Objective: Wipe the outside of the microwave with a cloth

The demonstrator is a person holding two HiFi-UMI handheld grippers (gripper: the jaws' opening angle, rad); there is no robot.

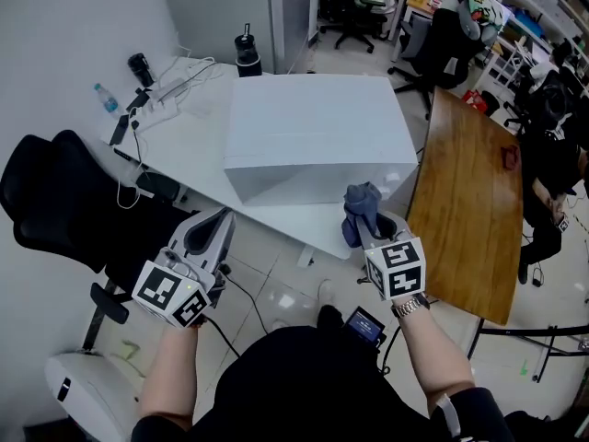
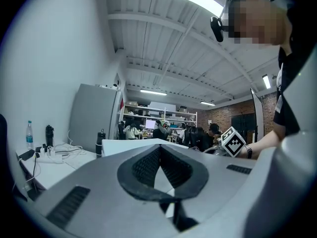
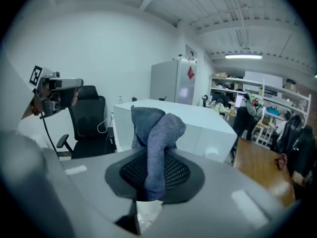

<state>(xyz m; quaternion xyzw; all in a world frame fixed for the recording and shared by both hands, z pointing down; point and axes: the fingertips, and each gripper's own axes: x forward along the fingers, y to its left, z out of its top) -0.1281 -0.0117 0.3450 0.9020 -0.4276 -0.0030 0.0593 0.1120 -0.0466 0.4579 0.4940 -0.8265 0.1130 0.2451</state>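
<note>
White box-shaped microwave (image 1: 317,136) at 12 o'clock, approach step, we judge. Right claw (image 1: 365,226) grips the blue-grey cloth (image 1: 359,205); left claw (image 1: 221,219) closed, empty. Next we press cloth against it.

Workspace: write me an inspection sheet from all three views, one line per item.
Surface: white table, partly covered.
Job's things: white microwave stands on the table; grey-blue cloth is held clear of it.
Clutter: water bottle, black tumbler, white power strip at the table's far side.
Grippers: left gripper shut, nothing in it; right gripper shut on the cloth.
Cables: white cables by the power strip; black cable on the floor.
Surroundings: black office chair, wooden table, people at desks beyond.
</note>
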